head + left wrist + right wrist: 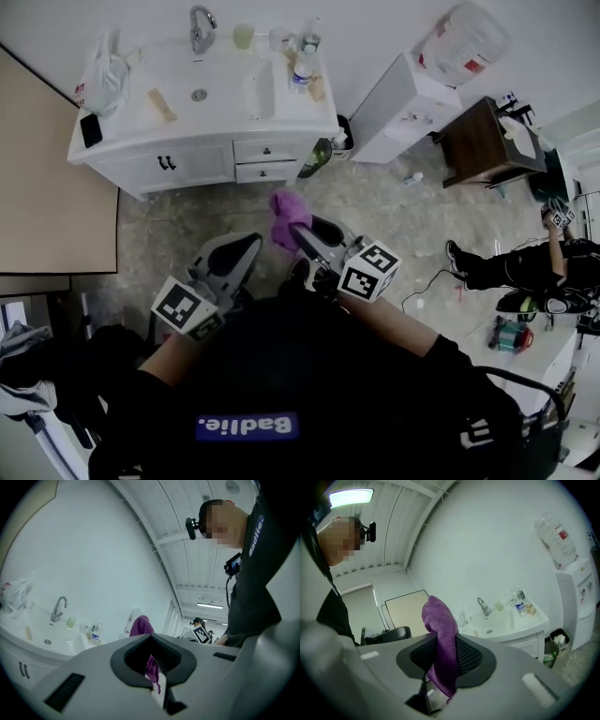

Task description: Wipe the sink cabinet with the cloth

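Observation:
The white sink cabinet (192, 165) stands against the far wall, with a basin and a faucet (200, 26) on top. It also shows in the left gripper view (18, 663) and the right gripper view (521, 638). My right gripper (306, 234) (440, 654) is shut on a purple cloth (286, 214) (441, 620), which sticks up out of the jaws. It hangs in the air over the floor, well short of the cabinet. My left gripper (234, 259) (153, 645) is beside it, shut and holding nothing. The purple cloth (139, 625) shows beyond its jaws.
On the counter lie a plastic bag (103, 80), a phone (91, 129) and a water bottle (302, 67). A water dispenser (403, 108), a bin (343, 137) and a brown table (483, 141) stand to the right. A person (525, 267) sits on the floor at right. A beige panel (47, 187) is at left.

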### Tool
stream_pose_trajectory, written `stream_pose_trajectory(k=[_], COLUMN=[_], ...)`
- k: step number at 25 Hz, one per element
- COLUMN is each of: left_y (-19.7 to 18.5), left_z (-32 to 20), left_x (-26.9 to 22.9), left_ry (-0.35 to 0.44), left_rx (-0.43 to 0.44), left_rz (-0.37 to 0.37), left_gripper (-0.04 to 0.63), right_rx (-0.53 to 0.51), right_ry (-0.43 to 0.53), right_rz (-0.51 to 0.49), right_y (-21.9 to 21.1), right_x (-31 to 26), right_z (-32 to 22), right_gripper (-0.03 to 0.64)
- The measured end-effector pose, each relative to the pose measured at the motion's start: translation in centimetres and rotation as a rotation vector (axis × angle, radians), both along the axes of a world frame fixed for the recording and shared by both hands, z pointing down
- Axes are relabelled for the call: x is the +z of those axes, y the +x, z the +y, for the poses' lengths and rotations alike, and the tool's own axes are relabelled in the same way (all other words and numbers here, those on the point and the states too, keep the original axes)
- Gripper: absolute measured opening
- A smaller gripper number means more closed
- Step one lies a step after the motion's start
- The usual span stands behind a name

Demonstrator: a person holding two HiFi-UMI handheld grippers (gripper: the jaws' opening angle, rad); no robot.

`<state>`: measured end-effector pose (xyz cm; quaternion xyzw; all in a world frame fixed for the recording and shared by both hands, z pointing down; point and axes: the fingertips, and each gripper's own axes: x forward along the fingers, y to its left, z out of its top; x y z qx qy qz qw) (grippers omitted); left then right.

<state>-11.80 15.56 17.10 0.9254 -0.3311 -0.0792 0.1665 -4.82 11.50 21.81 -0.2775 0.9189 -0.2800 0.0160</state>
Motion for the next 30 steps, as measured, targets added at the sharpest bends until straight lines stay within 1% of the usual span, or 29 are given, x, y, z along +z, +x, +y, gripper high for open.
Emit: stream_pose_trajectory(k=[3,5,8,11,15,18,22,24,26,30], left_y=[1.0,1.4,2.7,5.2,9.0,10.8,11.5,11.4,11.8,12.8], left_z=[1.2,1.3,1.1,1.5,0.8,0.5,0.3,-0.2,-0.6,-0.6], left_x=[-1.5,-2.9,-4.2,-5.1,-5.1,-5.4,-4.6,-3.8,-3.2,-2.7], left_ry=[0.04,0.067,0.066,0.075,0.064,0.064,0.047,0.015,-0.009,-0.024], left_rx=[0.008,-0.013,-0.071,-0.084,-0.083,-0.091,-0.108,-0.12,-0.108,-0.079], left_rz=[-0.01,-0.01,-0.017,-0.012,-0.027,-0.033,-0.054,-0.041,-0.033,-0.043], left_gripper=[0.002,0.002,0.002,0.002,0.002,0.002,0.002,0.002,0.002,0.002], right_rx=[-0.002,-0.029,-0.081,-0.107,-0.106,-0.126,-0.155,-0.16,-0.163,-0.158], right_ry=[0.064,0.127,0.198,0.235,0.238,0.25,0.286,0.283,0.271,0.278], right_rz=[-0.022,-0.025,-0.017,-0.02,-0.032,-0.028,-0.025,-0.008,0.006,0.018], right_y=[0.6,0.8,1.9,4.4,7.7,8.8,9.1,9.2,9.4,10.0], right_x=[-2.2,-3.8,-5.8,-7.3,-7.2,-6.8,-6.4,-5.7,-5.3,-5.0], right_z=[1.1,1.6,2.1,2.6,2.2,2.3,2.2,1.9,1.8,2.1], right_gripper=[0.103,0.103,0.103,0.103,0.103,0.103,0.103,0.103,0.103,0.101])
